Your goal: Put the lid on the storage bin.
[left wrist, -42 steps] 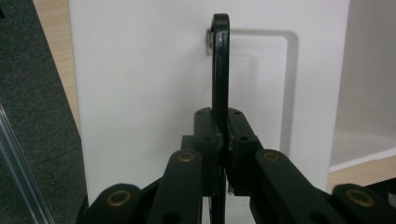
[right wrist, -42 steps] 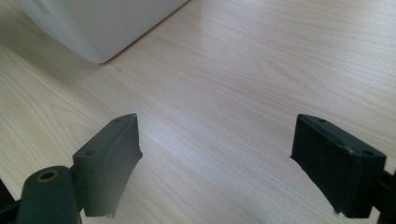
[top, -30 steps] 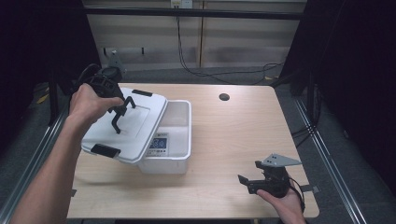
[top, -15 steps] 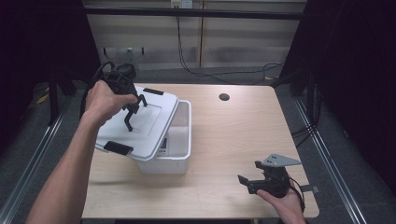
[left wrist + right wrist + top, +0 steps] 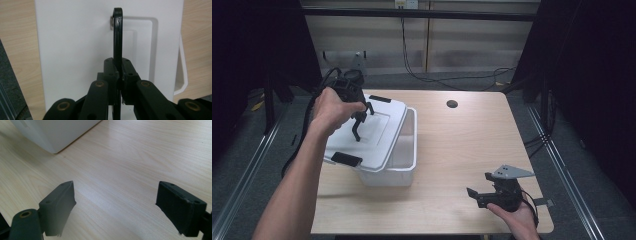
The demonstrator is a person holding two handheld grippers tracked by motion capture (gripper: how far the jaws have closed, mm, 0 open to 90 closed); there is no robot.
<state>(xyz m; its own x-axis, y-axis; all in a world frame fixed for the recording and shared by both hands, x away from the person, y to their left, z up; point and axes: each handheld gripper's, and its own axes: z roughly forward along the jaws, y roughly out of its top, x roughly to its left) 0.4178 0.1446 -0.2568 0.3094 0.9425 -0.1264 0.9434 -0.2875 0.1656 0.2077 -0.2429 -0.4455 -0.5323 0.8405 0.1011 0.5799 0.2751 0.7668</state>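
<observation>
- Against the earlier high view, your left gripper (image 5: 357,122) had carried the white lid (image 5: 367,132) toward the table's far left; the lid had covered about half the white bin (image 5: 404,165) before, and now covered most of it, with a strip of the opening exposed along its right side
- The lid sat tilted over the bin, its near-left corner overhanging the bin's edge
- Your right gripper (image 5: 484,195) had not shifted; it rested at the near right of the table (image 5: 462,140), well apart from the bin
- The left gripper view showed what the high view could not: your jaws were clamped tight on the lid's black handle (image 5: 118,37), which stood upright between the pads (image 5: 110,72), raised from the recessed panel of the lid
- The right gripper view showed your right jaws spread wide over bare wood with nothing between them, and a corner of the bin at upper left (image 5: 55,135)
</observation>
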